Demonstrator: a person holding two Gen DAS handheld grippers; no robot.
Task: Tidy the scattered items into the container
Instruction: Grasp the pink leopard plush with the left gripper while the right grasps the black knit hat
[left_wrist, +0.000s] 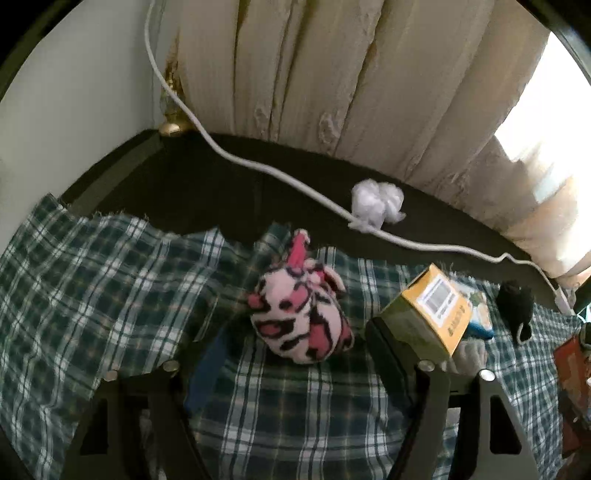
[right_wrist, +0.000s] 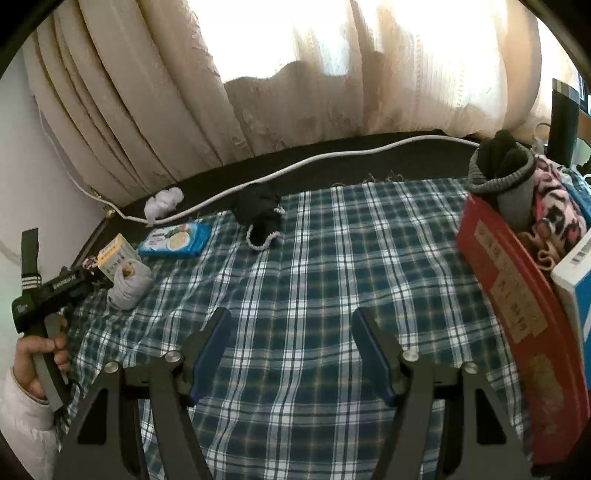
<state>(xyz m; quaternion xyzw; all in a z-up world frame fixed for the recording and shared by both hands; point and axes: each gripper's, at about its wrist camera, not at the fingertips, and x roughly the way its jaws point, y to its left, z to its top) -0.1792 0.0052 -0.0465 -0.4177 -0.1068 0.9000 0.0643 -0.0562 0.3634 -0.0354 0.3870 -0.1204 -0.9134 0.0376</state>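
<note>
In the left wrist view my left gripper (left_wrist: 291, 354) is open, its fingers either side of a pink, white and black rolled sock (left_wrist: 301, 317) on the plaid cloth. A yellow box (left_wrist: 430, 314) touches the right finger. In the right wrist view my right gripper (right_wrist: 291, 350) is open and empty above the cloth. The red container (right_wrist: 517, 291) stands at the right, holding socks and a blue-white box (right_wrist: 574, 280). Scattered at the left are a grey sock roll (right_wrist: 129, 284), the yellow box (right_wrist: 118, 254), a blue packet (right_wrist: 175, 240) and a black sock (right_wrist: 260, 214).
A white cable (right_wrist: 295, 166) runs along the dark back edge of the table (right_wrist: 369, 151), beside a crumpled white wad (right_wrist: 162, 201). Beige curtains (right_wrist: 295, 110) hang behind. A dark tumbler (right_wrist: 561, 122) stands at the far right.
</note>
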